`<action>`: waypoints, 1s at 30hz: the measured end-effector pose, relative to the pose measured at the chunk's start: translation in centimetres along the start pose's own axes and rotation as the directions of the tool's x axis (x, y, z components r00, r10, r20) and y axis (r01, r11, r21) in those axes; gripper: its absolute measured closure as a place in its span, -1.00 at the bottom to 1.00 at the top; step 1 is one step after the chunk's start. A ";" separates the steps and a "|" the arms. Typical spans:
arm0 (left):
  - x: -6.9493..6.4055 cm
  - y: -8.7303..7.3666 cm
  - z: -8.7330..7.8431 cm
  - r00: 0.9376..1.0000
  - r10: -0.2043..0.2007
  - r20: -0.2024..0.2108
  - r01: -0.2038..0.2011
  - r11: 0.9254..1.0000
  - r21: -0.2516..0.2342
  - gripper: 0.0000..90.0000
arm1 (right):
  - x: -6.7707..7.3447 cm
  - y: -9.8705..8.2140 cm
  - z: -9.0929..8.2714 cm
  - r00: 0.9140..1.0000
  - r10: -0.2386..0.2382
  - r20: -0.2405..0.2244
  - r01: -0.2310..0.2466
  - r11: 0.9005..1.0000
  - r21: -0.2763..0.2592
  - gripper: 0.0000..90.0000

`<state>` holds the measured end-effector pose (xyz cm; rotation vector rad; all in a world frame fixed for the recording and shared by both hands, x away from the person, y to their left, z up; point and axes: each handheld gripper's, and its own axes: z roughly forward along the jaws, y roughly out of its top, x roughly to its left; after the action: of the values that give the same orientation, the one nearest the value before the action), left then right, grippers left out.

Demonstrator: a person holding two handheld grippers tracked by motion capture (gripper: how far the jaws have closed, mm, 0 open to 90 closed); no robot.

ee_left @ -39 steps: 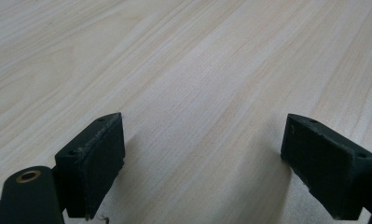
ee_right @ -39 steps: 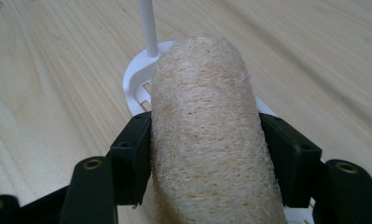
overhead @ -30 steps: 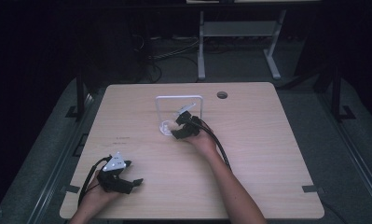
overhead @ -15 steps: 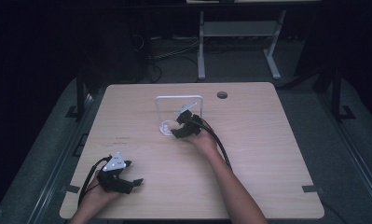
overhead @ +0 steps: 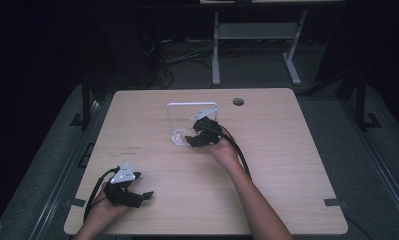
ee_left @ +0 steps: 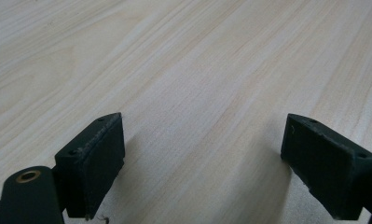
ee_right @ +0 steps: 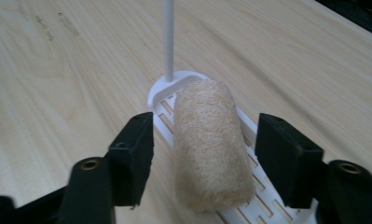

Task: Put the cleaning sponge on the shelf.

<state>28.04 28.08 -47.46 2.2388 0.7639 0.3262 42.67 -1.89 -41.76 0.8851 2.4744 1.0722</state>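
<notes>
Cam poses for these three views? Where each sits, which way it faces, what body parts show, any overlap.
High view: above the person's side, facing forward and down on the table; forearms, both hands, left gripper, right gripper.
Left gripper view: on the left gripper, facing bare tabletop; open jaws.
Right gripper view: on the right gripper, facing a loofah roll on a white rack.
Shared: the rack in high and right gripper views.

Tabletop (overhead: 297,165): pale wood grain, round cable hole (overhead: 238,101) near far edge.
On it: white slotted rack (ee_right: 249,140), middle-far, carrying a beige loofah roll (ee_right: 210,140).

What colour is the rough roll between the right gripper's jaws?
Beige rough cylindrical roll, best seen in the right gripper view.
</notes>
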 end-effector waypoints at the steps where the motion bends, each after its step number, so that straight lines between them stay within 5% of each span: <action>1: 0.0 0.0 0.0 1.000 0.000 -0.001 0.000 1.000 0.000 -0.71 | 0.1 0.0 -0.3 1.000 0.001 -0.004 -0.001 1.000 -0.002 -0.12; 8: 0.0 0.0 0.0 1.000 0.001 0.000 -0.001 1.000 0.000 -0.71 | 0.9 -0.2 -2.1 0.999 -0.022 -0.041 0.021 1.000 -0.022 0.32; 17: 0.0 0.0 0.0 1.000 0.000 -0.001 0.000 1.000 0.001 -0.71 | 2.2 -1.2 -1.7 0.993 -0.053 -0.106 0.054 0.998 0.010 0.99; 30: 0.0 0.0 0.0 1.000 -0.004 0.000 0.004 1.000 0.000 -0.71 | 2.3 -2.7 0.4 0.991 -0.041 -0.126 0.051 0.996 0.076 0.99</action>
<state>28.01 28.06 -47.46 2.2365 0.7682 0.3242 40.03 -1.64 -44.06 0.8022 2.6429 1.0498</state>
